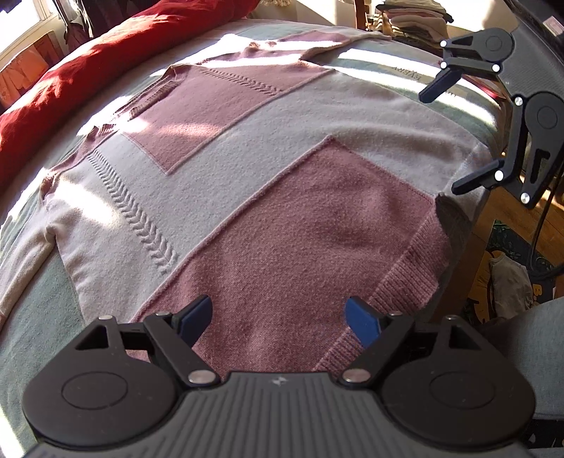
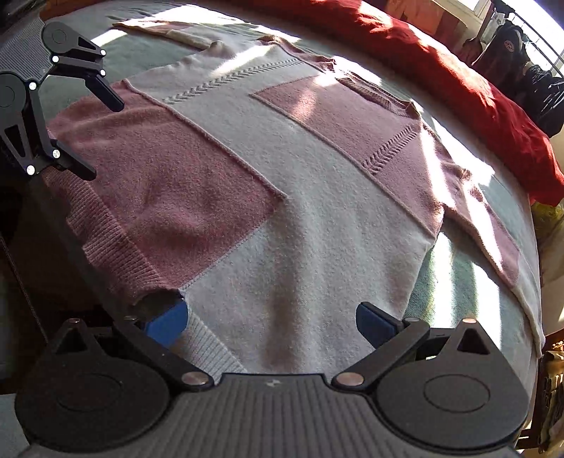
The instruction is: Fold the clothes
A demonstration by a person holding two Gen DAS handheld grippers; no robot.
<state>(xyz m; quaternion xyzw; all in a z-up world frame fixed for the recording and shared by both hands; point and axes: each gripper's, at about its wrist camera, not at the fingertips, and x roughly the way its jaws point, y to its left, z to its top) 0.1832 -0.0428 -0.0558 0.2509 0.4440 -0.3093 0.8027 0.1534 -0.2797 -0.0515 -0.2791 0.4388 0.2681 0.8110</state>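
A knitted sweater (image 1: 246, 158) in pink and pale grey patches lies spread flat on the bed, ribbed hem toward me and neck at the far end. My left gripper (image 1: 278, 310) hovers over the pink hem corner, open, with nothing between its blue pads. In the right wrist view the sweater (image 2: 299, 193) fills the frame, and my right gripper (image 2: 271, 313) is open over the pale hem part, its left pad (image 2: 169, 324) at the hem's edge. Each gripper shows in the other's view: the right gripper (image 1: 440, 144) at the bed's edge, the left gripper (image 2: 104, 139) over the pink patch.
A grey-green bed cover (image 1: 28, 299) lies under the sweater. A red duvet (image 1: 88, 70) is bunched along the far side. Folded clothes (image 1: 412, 21) are stacked beyond the bed. A patterned rug (image 1: 504, 264) on wooden floor lies past the bed's near edge.
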